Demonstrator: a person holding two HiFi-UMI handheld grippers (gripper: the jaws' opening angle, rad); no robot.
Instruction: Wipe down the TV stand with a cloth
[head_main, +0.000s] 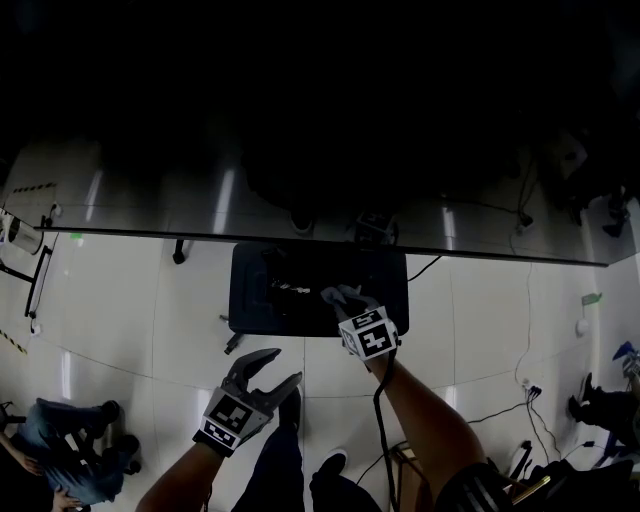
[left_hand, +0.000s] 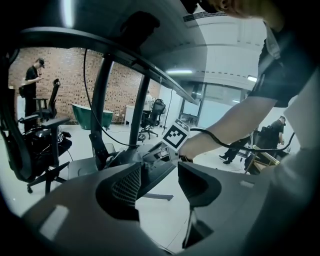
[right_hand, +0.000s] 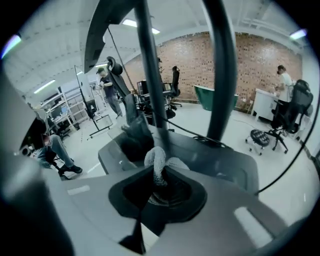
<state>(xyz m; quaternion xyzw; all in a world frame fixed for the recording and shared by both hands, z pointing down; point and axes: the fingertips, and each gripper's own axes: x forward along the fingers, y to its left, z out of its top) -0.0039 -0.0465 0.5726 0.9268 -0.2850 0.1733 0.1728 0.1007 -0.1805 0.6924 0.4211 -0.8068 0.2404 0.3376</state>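
The TV stand's dark flat base (head_main: 300, 310) lies on the pale floor, with two posts (right_hand: 220, 70) rising from it. My right gripper (head_main: 347, 302) is over the base's front middle, shut on a bunched grey cloth (right_hand: 159, 162) whose twisted end sticks up between the jaws. The cloth (head_main: 340, 295) shows as a pale lump on the base. My left gripper (head_main: 285, 366) hovers off the base's near edge, open and with nothing between its jaws. In the left gripper view, my left gripper (left_hand: 159, 182) faces the base (left_hand: 155, 167) and the right gripper's marker cube (left_hand: 175, 136).
A large dark panel (head_main: 320, 120) fills the head view's upper half. Cables (head_main: 500, 410) trail over the floor at right. A person sits at lower left (head_main: 70, 440). Office chairs (left_hand: 42, 145) (right_hand: 280, 125) and standing people are around the room.
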